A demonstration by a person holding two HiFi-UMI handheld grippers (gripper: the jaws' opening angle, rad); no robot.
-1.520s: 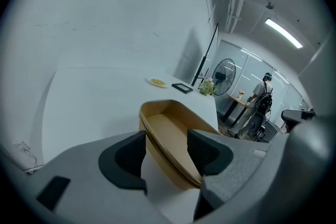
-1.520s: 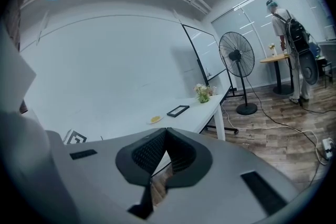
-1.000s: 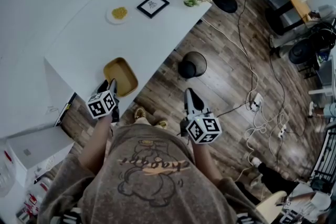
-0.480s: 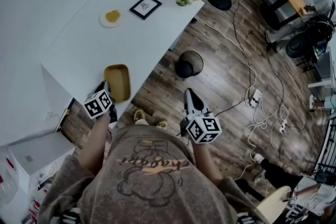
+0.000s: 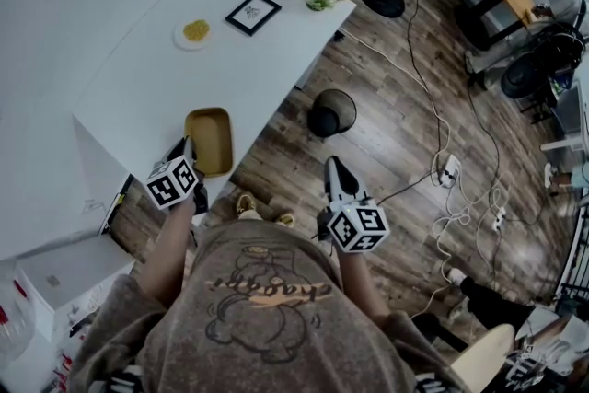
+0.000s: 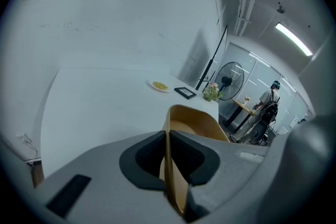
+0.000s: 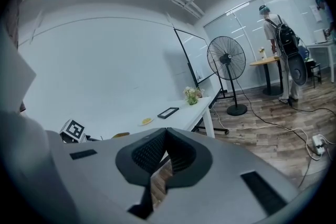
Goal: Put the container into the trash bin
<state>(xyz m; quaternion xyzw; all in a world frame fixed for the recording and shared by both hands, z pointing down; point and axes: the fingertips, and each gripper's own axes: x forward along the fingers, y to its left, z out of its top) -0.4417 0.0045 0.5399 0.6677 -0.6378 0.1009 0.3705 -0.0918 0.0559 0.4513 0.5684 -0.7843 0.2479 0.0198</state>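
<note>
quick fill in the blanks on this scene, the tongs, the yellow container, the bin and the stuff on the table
1. The left tongs grip the shallow mustard-yellow container by its ____.
2. The round black mesh trash bin stands on the wooden ____.
3. The right tongs are shut and hold ____.
4. On the white table, the black picture frame lies between the small white plate and the ____.

Missing words: rim; floor; nothing; flowers

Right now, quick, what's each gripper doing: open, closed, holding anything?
Left gripper: closed on the container rim.
Right gripper: closed, holding nothing.
</note>
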